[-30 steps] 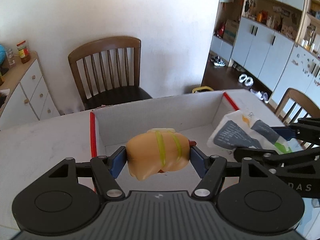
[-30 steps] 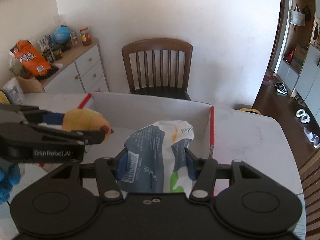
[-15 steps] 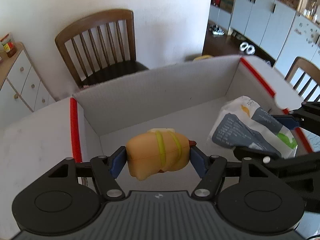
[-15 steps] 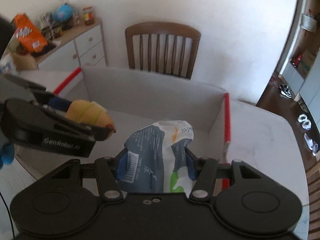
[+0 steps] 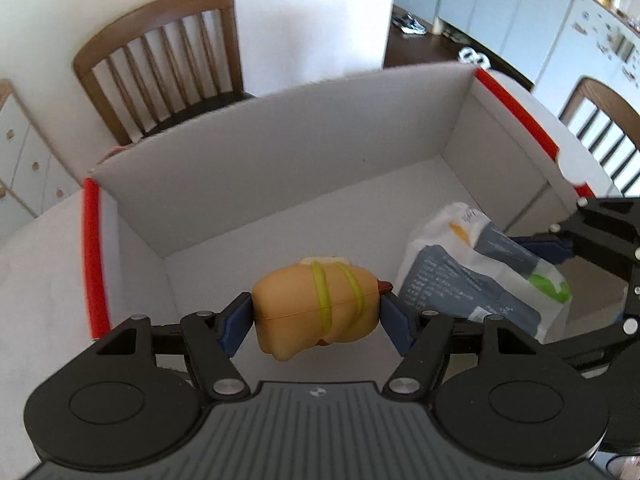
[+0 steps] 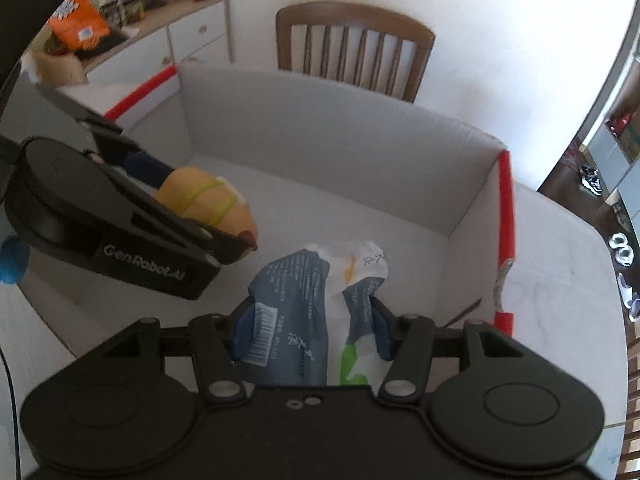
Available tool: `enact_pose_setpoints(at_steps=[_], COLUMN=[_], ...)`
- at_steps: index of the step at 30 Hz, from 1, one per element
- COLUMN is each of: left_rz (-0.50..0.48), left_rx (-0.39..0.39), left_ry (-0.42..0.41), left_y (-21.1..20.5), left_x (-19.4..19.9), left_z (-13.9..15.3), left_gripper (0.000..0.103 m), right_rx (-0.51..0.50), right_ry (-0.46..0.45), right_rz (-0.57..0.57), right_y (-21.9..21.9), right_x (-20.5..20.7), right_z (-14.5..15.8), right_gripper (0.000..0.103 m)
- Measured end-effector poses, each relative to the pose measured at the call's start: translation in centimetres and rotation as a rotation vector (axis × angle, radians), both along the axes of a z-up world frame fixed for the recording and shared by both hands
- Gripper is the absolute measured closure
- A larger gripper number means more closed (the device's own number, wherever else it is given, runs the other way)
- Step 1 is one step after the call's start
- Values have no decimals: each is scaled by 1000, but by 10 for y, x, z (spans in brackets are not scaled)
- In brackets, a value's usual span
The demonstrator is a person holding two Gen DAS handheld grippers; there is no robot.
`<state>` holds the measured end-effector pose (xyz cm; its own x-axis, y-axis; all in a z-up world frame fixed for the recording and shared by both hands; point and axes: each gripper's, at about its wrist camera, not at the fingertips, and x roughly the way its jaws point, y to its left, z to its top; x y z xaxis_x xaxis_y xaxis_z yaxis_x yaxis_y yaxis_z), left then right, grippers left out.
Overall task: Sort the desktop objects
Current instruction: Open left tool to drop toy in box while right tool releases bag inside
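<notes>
My left gripper [image 5: 316, 316] is shut on a tan toy hot dog [image 5: 316, 310] with yellow-green stripes, held over the inside of a white cardboard box [image 5: 280, 160] with red edge strips. My right gripper [image 6: 310, 332] is shut on a grey, white and green snack bag [image 6: 308, 304], also over the box floor. The hot dog also shows in the right wrist view [image 6: 208, 204], left of the bag. The bag also shows in the left wrist view [image 5: 476, 276], right of the hot dog.
The box [image 6: 360, 136] stands on a white table [image 6: 560, 280]. A brown wooden chair [image 5: 168, 56] stands behind the box by the wall. A white sideboard [image 6: 176, 36] with an orange bag and jars stands at the far left.
Both grippers have moved forward and down into the box, each still holding its object. The box walls now fill more of both views.
</notes>
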<state>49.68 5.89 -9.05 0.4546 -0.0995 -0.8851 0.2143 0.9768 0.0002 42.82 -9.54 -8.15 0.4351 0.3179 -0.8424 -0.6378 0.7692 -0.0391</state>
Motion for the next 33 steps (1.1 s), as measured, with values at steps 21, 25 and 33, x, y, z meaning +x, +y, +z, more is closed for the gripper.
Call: enact_pose_setpoints(at_steps=[21, 25, 33], left_rz=[39, 39, 32], left_rx=[-15, -51, -57], left_ry=[85, 72, 36], left_y=[-1, 0, -5], left_x=[2, -4, -18], left_z=[0, 8, 28], left_gripper=[21, 21, 21], right_rx=[-61, -38, -14], right_ry=[-40, -24, -37], right_rz=[45, 34, 27], right_y=[4, -1, -6], right_x=[-9, -4, -11], right_z=[3, 8, 22], right_gripper=[27, 27, 27])
